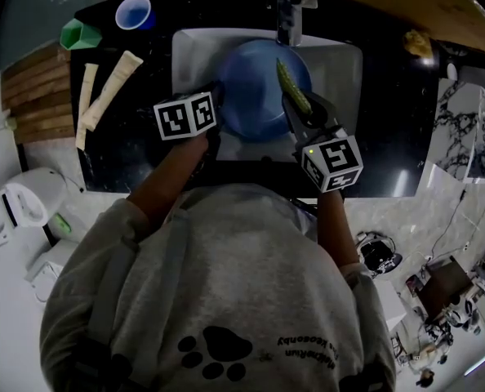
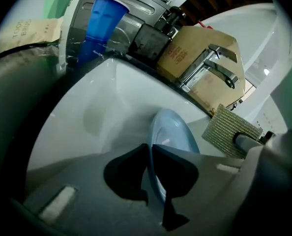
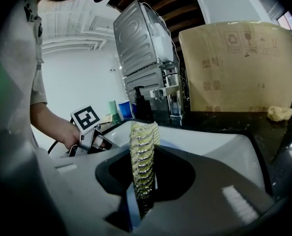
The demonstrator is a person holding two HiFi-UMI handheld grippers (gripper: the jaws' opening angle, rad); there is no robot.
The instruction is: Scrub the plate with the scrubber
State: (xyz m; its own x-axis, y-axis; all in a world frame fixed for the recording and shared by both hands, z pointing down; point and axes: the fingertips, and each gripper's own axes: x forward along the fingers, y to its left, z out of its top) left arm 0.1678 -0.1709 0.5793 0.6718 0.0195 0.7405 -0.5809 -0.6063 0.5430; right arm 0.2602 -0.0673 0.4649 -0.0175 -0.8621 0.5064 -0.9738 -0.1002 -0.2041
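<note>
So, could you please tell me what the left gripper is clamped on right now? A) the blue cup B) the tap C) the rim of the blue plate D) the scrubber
C: in the left gripper view, the left gripper has its jaws pinched on the rim of the blue plate, which stands on edge over the white sink. The scrubber is in the right gripper.

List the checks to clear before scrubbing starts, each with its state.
1. Left gripper clamped on plate rim: ok.
2. Right gripper clamped on scrubber: ok.
3. Plate held over sink: ok.
4. Scrubber touching plate face: cannot tell.
5. Plate wet or soapy: cannot tell.
</note>
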